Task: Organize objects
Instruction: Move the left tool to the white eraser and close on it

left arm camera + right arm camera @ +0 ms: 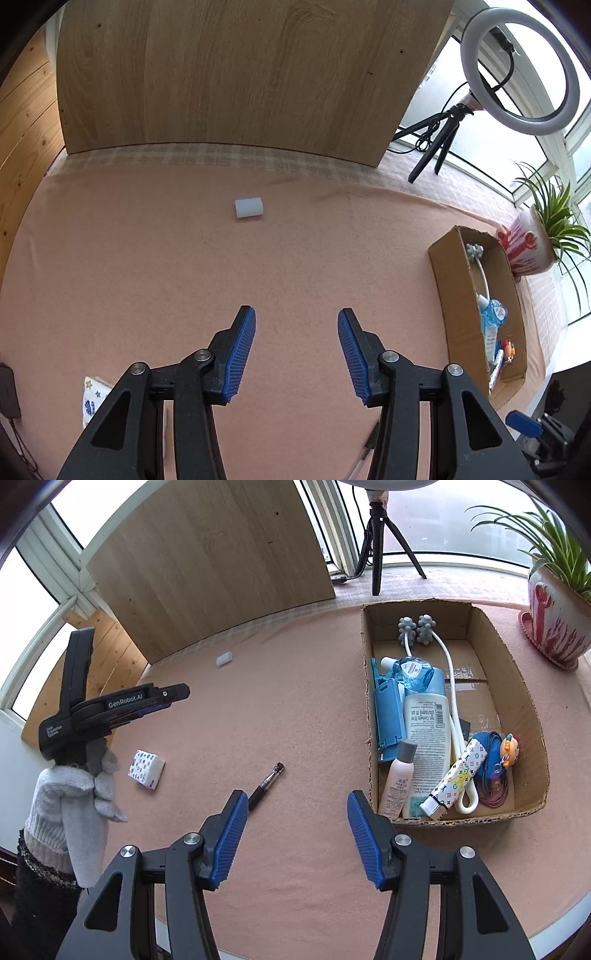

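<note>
Bottles, umbrella and massager already lie in the cardboard box [524, 701] right of the empty, open right claw [297, 834], while pen [266, 784], tissue pack [146, 768] and white block [249, 209], ahead of the open left claw [296, 354], remain on the desk [258, 709].

Cardboard box [524, 709] open-topped, at right side of pink-clothed desk [295, 720]. Inside, lying jumbled: grey knobbed massager [417, 627] with white loop handle at far end; blue clear bottle [413, 672]; blue flat case [388, 716] along left wall; large white lotion bottle [430, 731]; small pink-white bottle [399, 775]; patterned folded umbrella [458, 775]; orange keychain figure [509, 751]. Loose on desk, well apart: white eraser-like block [249, 208] near wooden board; patterned tissue pack [146, 768]; black pen [266, 784].
</note>
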A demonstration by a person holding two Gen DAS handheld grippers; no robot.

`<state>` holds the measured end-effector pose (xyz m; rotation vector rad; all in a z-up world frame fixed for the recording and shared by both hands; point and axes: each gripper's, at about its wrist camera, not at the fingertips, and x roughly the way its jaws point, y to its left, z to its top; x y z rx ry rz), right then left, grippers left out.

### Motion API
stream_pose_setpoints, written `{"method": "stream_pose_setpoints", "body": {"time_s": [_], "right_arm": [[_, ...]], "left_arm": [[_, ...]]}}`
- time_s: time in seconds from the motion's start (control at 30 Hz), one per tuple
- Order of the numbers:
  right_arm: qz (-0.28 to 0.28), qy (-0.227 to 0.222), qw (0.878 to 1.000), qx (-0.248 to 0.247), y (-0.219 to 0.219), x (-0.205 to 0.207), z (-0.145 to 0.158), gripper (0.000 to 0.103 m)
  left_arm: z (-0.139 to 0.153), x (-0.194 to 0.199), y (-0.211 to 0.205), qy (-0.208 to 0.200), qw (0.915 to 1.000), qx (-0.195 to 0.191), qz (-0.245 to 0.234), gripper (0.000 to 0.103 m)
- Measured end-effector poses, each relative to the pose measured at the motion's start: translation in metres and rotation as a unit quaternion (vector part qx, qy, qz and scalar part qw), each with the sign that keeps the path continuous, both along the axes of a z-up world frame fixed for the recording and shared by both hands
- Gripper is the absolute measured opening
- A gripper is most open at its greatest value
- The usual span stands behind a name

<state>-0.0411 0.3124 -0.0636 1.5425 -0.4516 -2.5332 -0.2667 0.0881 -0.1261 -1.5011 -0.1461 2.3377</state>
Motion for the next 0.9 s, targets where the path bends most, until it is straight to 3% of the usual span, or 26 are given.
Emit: {"method": "stream_pose_setpoints", "body": {"time_s": [0.23,0.4,0.8,0.87,0.9], "right_arm": [[-0.041,-0.017,0.999,0.009,-0.01,0.018,-0.005,0.052],[-0.069,-0.031,0.997,0.014,-0.007,0.03,-0.01,0.052],[-0.095,-0.042,0.994,0.018,0.005,0.035,-0.014,0.052],[-0.093,-0.043,0.995,0.019,0.005,0.034,-0.014,0.052],[-0.091,-0.043,0.995,0.019,0.004,0.034,-0.015,0.052]], "left_arm": [[-0.026,-0.084,0.002,-0.028,0.9994,-0.005,0.022,0.05],[-0.04,-0.12,0.007,-0.043,0.9984,-0.016,0.034,0.05],[-0.063,-0.147,0.028,-0.057,0.9967,-0.052,0.023,0.049],[-0.068,-0.148,0.029,-0.056,0.9965,-0.058,0.024,0.044],[-0.07,-0.149,0.029,-0.055,0.9962,-0.063,0.024,0.036]]}}
